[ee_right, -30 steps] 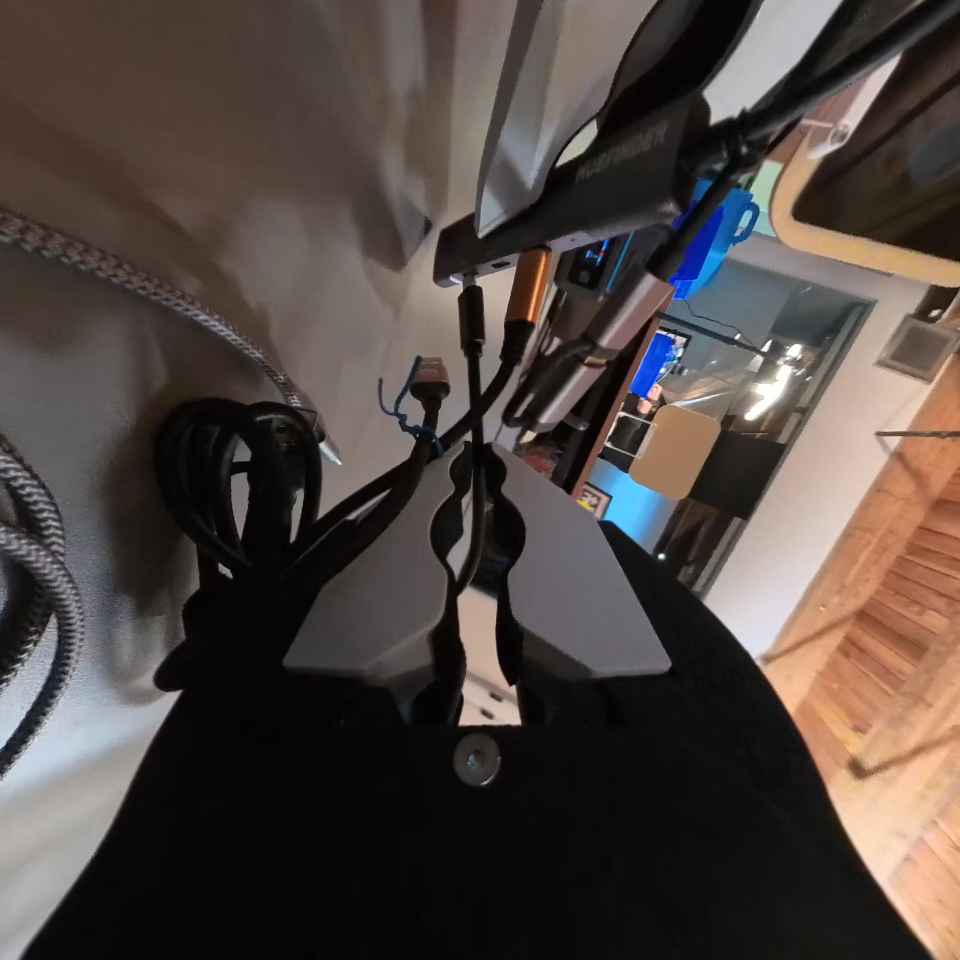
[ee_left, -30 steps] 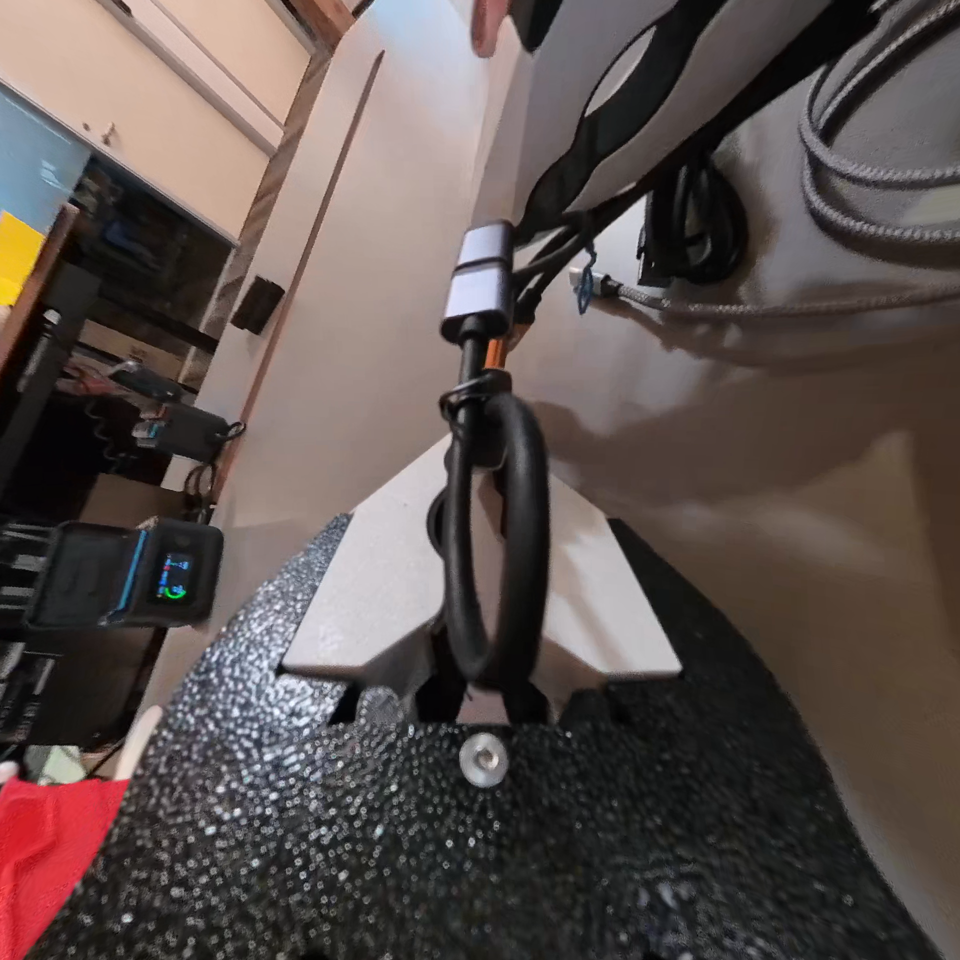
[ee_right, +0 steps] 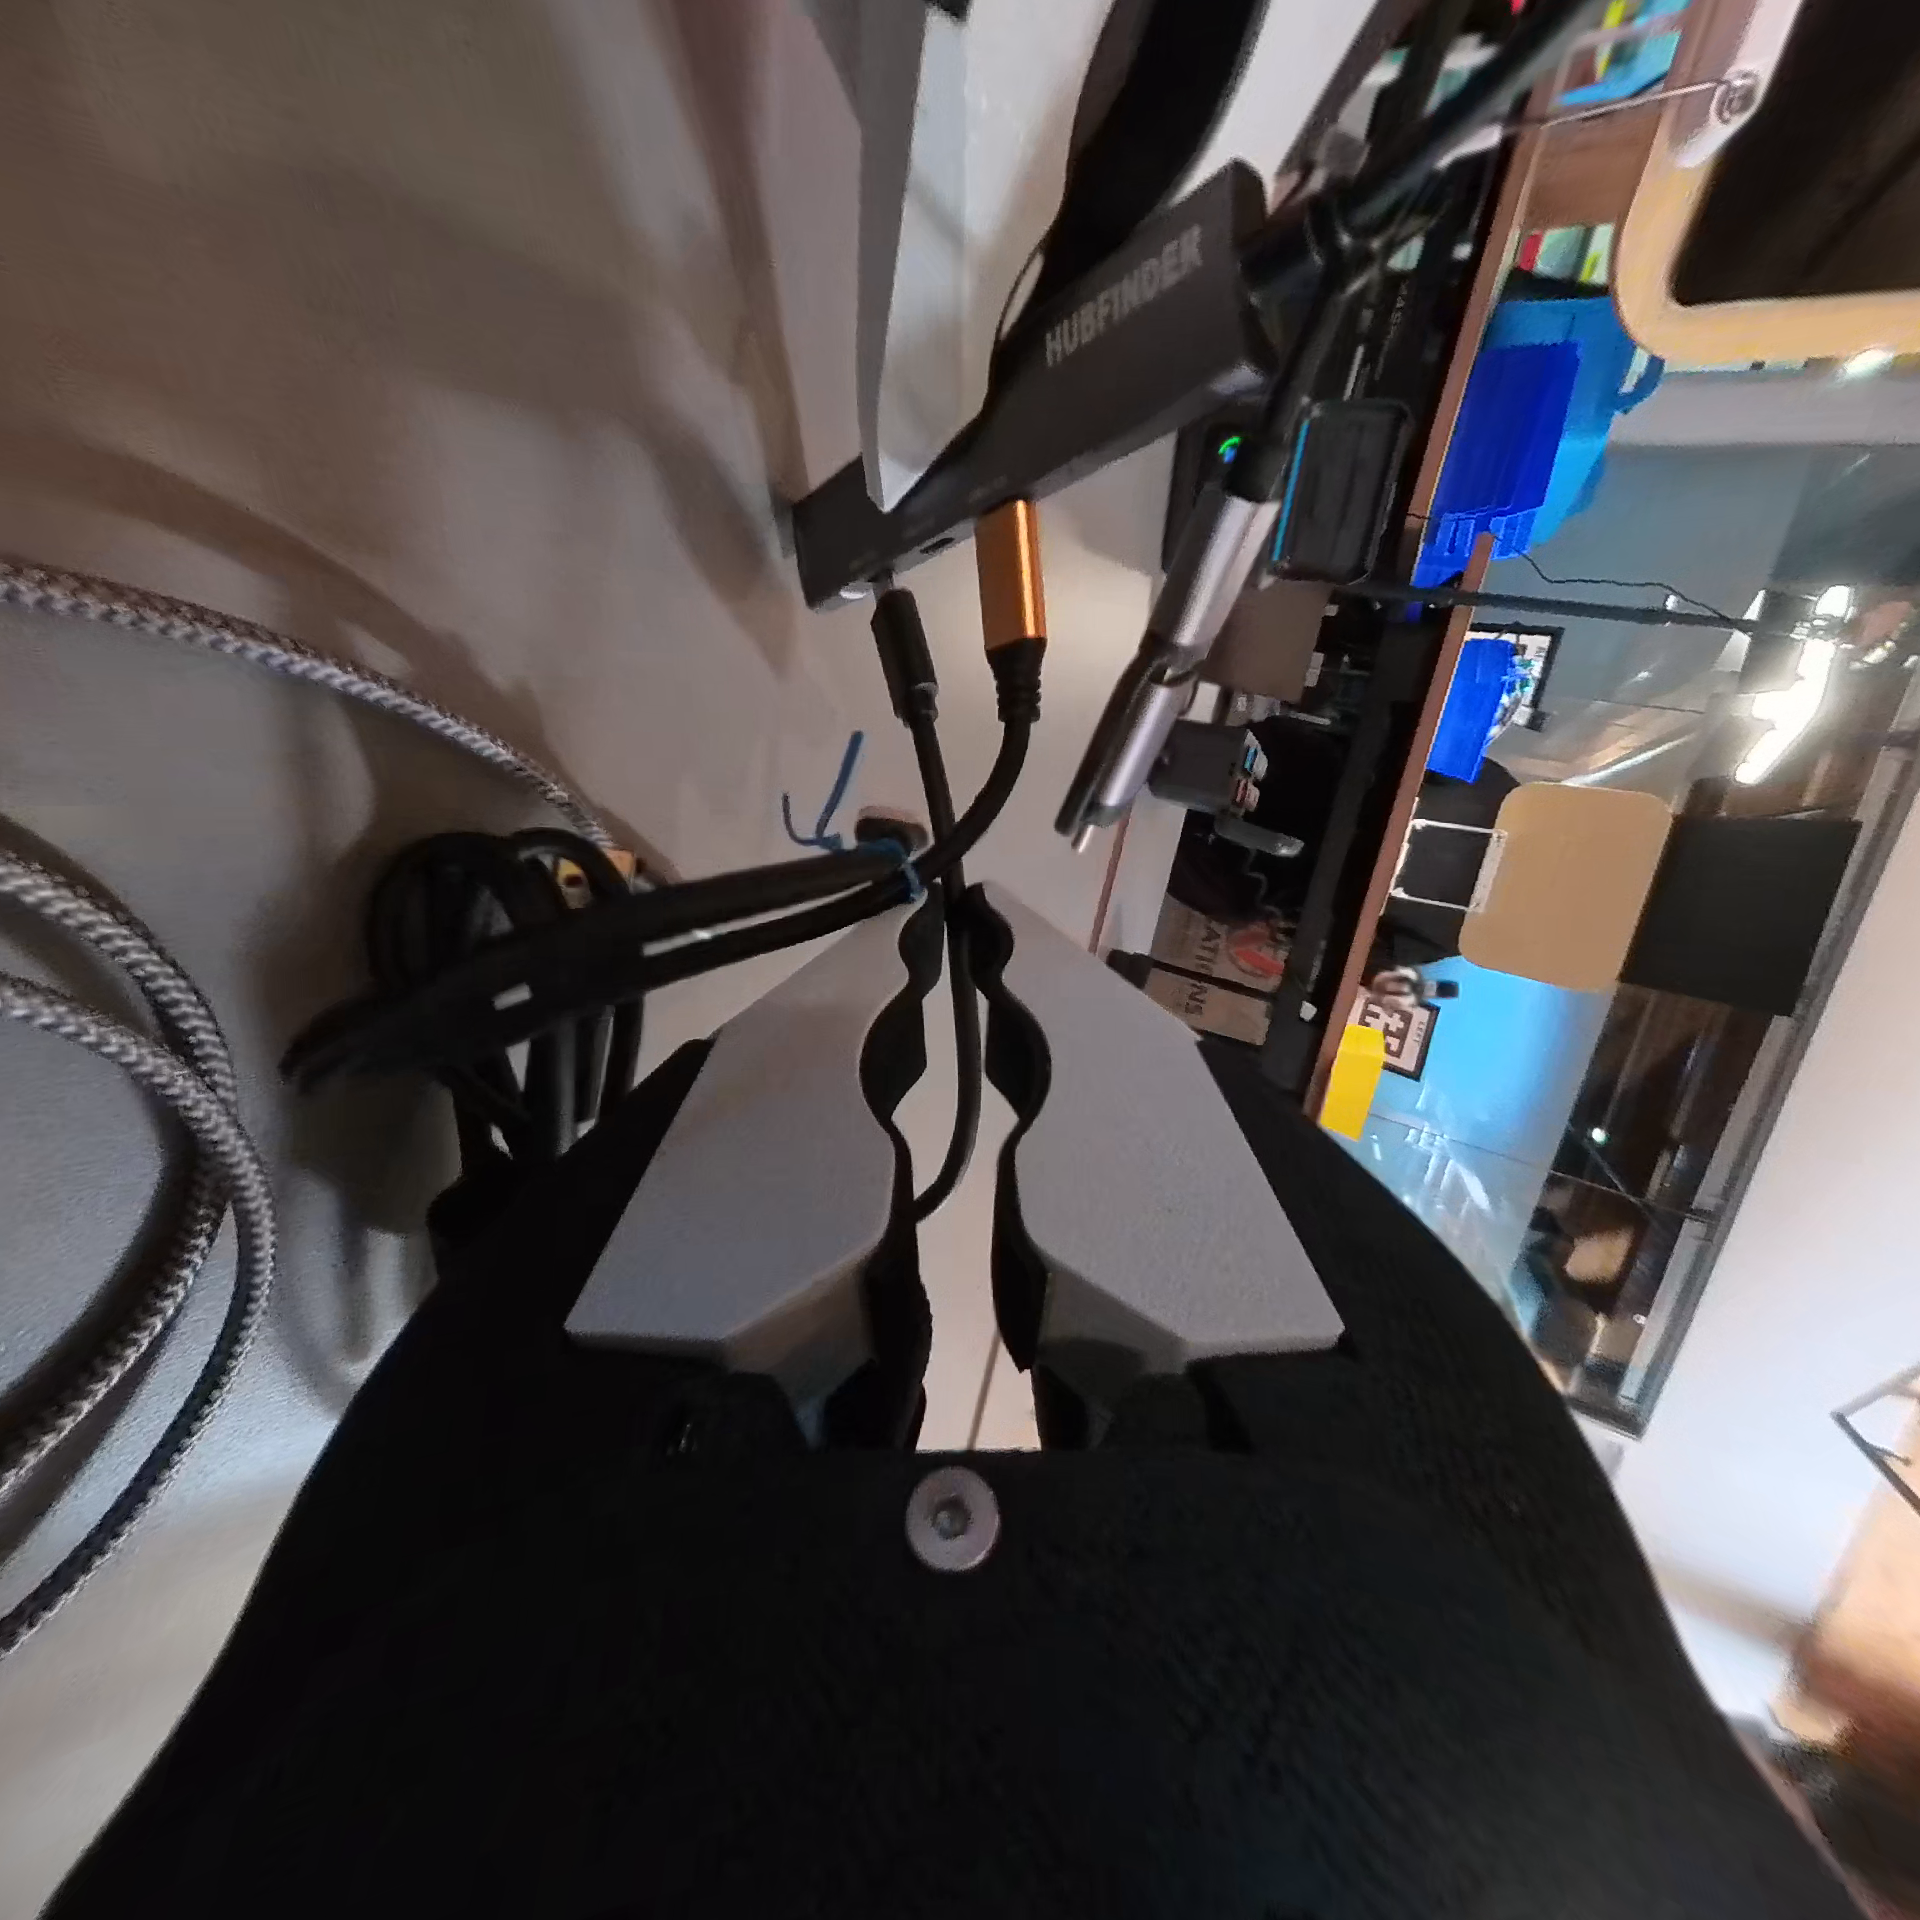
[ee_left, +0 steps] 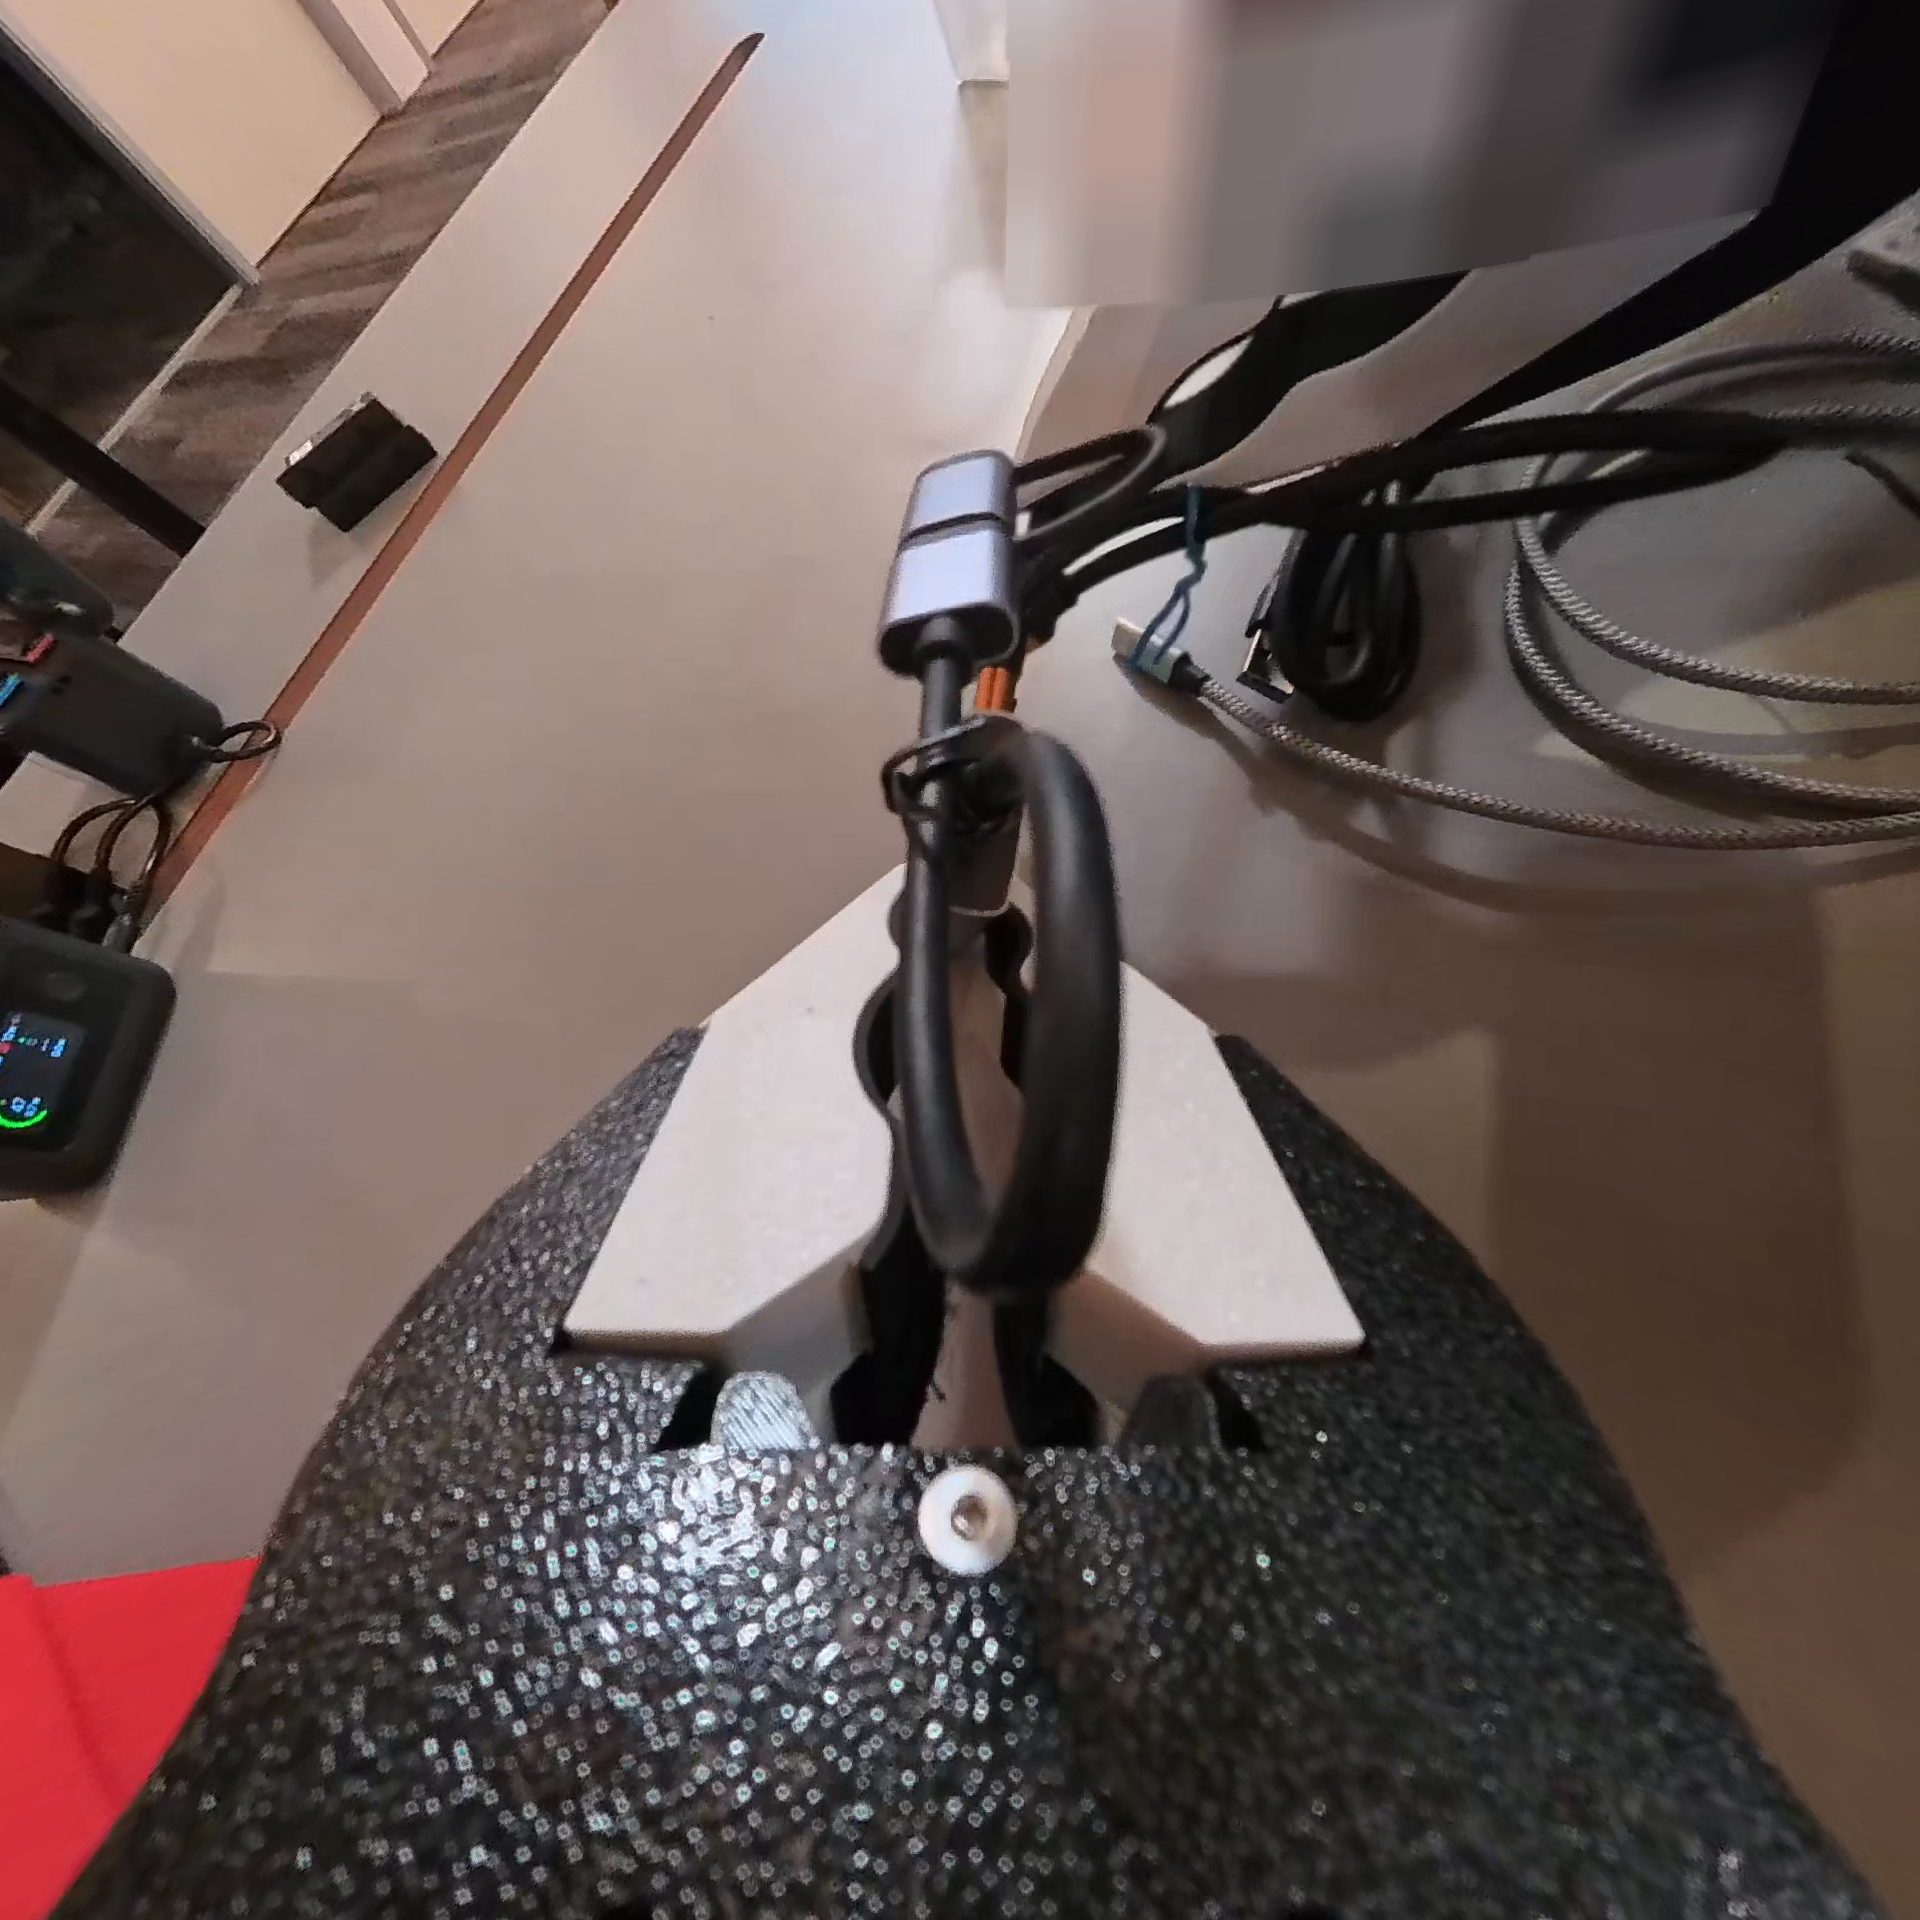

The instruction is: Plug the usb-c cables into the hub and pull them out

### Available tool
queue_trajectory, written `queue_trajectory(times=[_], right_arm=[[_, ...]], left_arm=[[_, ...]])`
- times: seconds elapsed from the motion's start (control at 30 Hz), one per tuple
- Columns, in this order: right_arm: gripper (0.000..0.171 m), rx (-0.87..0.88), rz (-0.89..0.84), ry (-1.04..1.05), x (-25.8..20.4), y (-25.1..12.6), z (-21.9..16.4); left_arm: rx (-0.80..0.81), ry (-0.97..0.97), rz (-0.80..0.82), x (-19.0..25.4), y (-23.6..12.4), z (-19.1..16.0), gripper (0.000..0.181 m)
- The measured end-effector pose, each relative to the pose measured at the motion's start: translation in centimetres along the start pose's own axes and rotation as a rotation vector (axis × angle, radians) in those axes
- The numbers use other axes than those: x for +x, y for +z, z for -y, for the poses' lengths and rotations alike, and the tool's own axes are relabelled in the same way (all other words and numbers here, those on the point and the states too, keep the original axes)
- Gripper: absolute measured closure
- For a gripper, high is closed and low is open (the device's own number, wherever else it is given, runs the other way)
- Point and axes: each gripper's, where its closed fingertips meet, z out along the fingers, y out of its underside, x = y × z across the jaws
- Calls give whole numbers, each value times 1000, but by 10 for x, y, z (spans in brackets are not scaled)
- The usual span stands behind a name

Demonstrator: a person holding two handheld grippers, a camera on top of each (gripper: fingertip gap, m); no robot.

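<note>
My left gripper (ee_left: pixel 961 914) is shut on the dark grey hub (ee_left: pixel 982 847), seen end-on at its fingertips. The hub's own black tail cable (ee_left: pixel 1070 997) loops over the fingers and ends in a grey plug (ee_left: pixel 945 566). In the right wrist view the hub (ee_right: pixel 1122 343) is held up by a grey finger (ee_right: pixel 894 312) of the left gripper. An orange plug (ee_right: pixel 1008 582) and a black usb-c plug (ee_right: pixel 902 644) sit at its ports. My right gripper (ee_right: pixel 956 904) is shut on the thin black cable (ee_right: pixel 961 1039) just below the black plug.
A grey braided cable (ee_left: pixel 1662 665) lies in loops on the pale table (ee_left: pixel 623 727); it also shows in the right wrist view (ee_right: pixel 197 1091). A coiled black cable (ee_left: pixel 1351 623) lies beside it. A blue tie (ee_right: pixel 831 821) binds the black bundle. Small screen devices (ee_left: pixel 62 1070) stand at the left.
Both views have swung and the hub with its cables has tilted. The grips are the same: left on the hub, right on the thin black cable.
</note>
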Motion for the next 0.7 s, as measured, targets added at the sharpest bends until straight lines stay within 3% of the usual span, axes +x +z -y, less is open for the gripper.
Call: queue_trajectory(times=[0.3,0.7], right_arm=[[169,-52,46,2,-10,6,-6],[170,6,80,122,-13,6,-4]], left_arm=[[35,-18,-33,3,0,2,173],[33,19,-11,3,1,4,174]])
